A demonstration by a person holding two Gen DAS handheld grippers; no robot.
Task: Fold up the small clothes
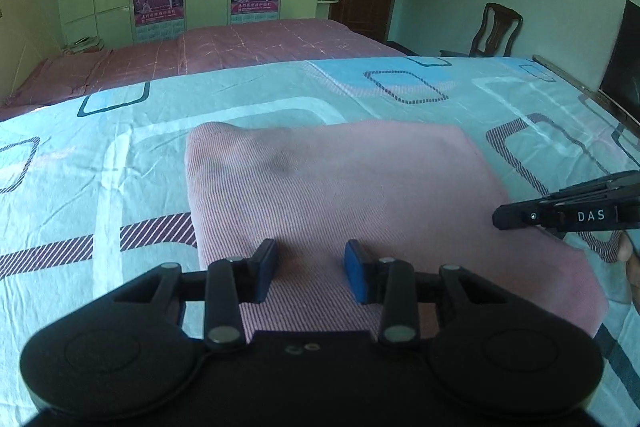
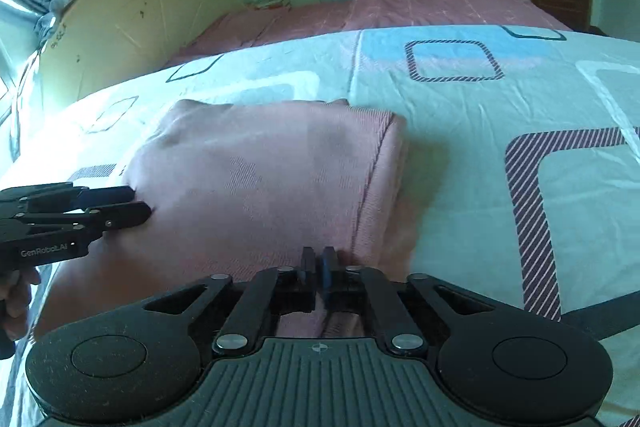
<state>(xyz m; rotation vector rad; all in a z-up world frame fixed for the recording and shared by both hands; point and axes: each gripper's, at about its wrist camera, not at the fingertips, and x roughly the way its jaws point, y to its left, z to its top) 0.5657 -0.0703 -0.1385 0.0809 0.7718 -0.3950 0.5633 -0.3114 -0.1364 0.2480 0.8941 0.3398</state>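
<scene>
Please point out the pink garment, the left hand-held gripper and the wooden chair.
pink garment (image 1: 360,183), left wrist view, middle of its top layer.
left hand-held gripper (image 1: 311,269), left wrist view, between its fingertips.
wooden chair (image 1: 496,29), left wrist view, its backrest.

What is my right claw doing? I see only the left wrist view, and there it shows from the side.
Observer: In the right wrist view, the right claw is fully shut, pads together, over the near edge of the pink cloth.
Operator: How does the cloth's right side look?
Observer: It is a thick folded edge, with a seam running along it.
Operator: And my left claw?
Observer: Seen from the side, the left claw sits at the cloth's left edge.
</scene>
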